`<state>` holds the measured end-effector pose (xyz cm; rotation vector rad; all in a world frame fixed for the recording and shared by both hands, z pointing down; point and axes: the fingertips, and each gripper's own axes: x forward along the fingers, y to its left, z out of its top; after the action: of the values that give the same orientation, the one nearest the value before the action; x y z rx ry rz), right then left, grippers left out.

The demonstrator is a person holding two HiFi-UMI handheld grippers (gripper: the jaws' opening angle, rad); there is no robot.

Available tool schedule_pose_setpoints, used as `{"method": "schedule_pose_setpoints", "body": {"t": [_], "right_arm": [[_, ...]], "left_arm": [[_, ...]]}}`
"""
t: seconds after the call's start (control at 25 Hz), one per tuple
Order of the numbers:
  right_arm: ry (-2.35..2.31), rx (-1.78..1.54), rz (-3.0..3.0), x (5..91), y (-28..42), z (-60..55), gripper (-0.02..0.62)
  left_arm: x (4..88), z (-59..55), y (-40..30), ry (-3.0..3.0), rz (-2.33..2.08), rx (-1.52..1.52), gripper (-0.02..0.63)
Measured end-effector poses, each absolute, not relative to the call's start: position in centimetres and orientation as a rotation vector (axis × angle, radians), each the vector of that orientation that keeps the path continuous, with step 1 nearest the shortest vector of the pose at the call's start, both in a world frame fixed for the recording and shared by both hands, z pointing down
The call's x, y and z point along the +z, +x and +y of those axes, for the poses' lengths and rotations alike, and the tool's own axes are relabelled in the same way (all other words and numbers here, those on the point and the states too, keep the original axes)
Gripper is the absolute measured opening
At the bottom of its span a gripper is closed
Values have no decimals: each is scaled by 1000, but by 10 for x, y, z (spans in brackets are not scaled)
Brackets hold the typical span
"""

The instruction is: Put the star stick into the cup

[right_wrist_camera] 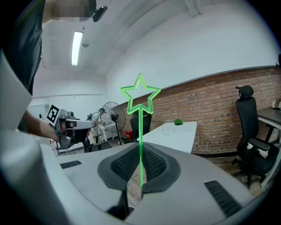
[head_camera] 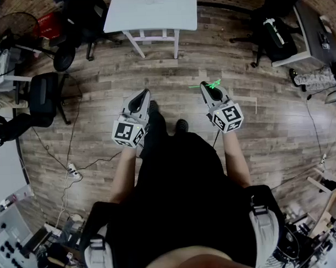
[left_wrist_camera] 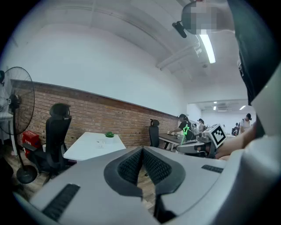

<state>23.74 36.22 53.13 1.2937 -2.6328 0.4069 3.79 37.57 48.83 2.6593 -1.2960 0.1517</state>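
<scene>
Right gripper (right_wrist_camera: 139,149): pads pressed onto a thin translucent green star stick (right_wrist_camera: 141,127), pinched near its lower end, shaft upright, outlined star above the jaws. Left gripper (left_wrist_camera: 142,151): ribbed black pads pressed together, nothing between them.

Readable print: only black-and-white square markers on the white cube (head_camera: 228,116) of the right gripper and on the matching cube (head_camera: 128,132) of the left.

From the head view alone: both grippers held side by side, well apart, over a brown wood-plank floor (head_camera: 100,78), a white rectangular table (head_camera: 153,13) ahead, the star a small green fleck at the right gripper's tip. From the left gripper view alone: the right gripper off to the right with the star raised, people seated at desks behind it. From the right gripper view alone: the left gripper at the left edge, a standing fan (right_wrist_camera: 110,115) beyond. In both gripper views: a small green object (left_wrist_camera: 109,134) on the white table, before a red brick wall (left_wrist_camera: 109,116). Cup too small to tell in any view.
</scene>
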Motion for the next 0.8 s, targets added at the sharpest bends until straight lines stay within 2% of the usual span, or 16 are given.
{"method": "schedule_pose_setpoints", "body": {"t": [0.24,0.44,0.8], "right_arm": [[1276,426,-2618,534,223,354,11],[1342,512,-2648,529,194,319,11],[1337,343,-2573,520,141,269,11]], "left_arm": [[485,371,23,2658,-1302,149,21],[488,343,-19,2661,-1273,179,21],[488,272,-66,2710,-1199,183,21]]}}
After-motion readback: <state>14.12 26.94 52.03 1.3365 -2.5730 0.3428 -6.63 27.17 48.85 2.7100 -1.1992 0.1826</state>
